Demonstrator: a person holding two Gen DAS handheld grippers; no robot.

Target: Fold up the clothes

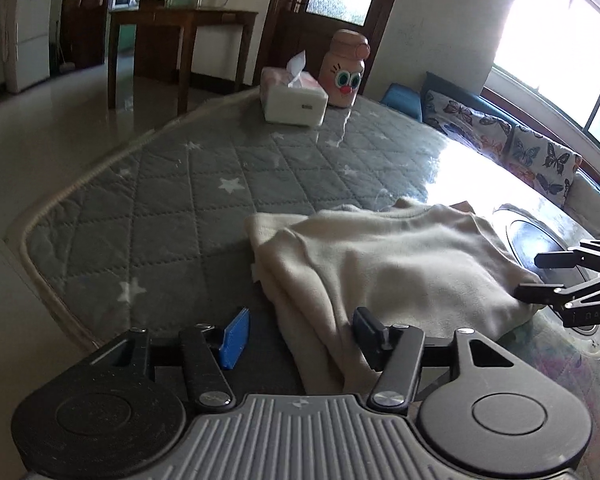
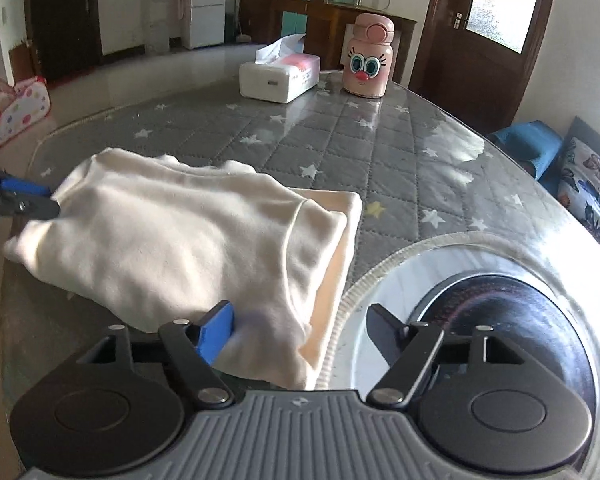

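garment [image 2: 172, 240]: soft cream cloth, matt, slightly fuzzy, with stitched seams
table cover [image 1: 180, 200]: grey quilted cloth with white stars, under a clear glossy sheet that mirrors the window light
tissue box [image 2: 276, 80]: smooth white plastic, thin paper sticking out on top
bottle [image 2: 368, 64]: smooth pink plastic, slight sheen
left gripper [image 1: 300, 334]: matt black plastic, ribbed grey body, shiny metal pins
floor [image 1: 60, 120]: glossy, polished

A bright window [image 1: 560, 40] floods a room with pale walls and a glossy tiled floor [image 1: 60, 120]. Dark wooden doors [image 2: 488, 20], a wooden side table [image 1: 180, 20] and a white fridge [image 2: 202, 0] stand behind; a butterfly-print sofa [image 1: 512, 144] sits under the window.
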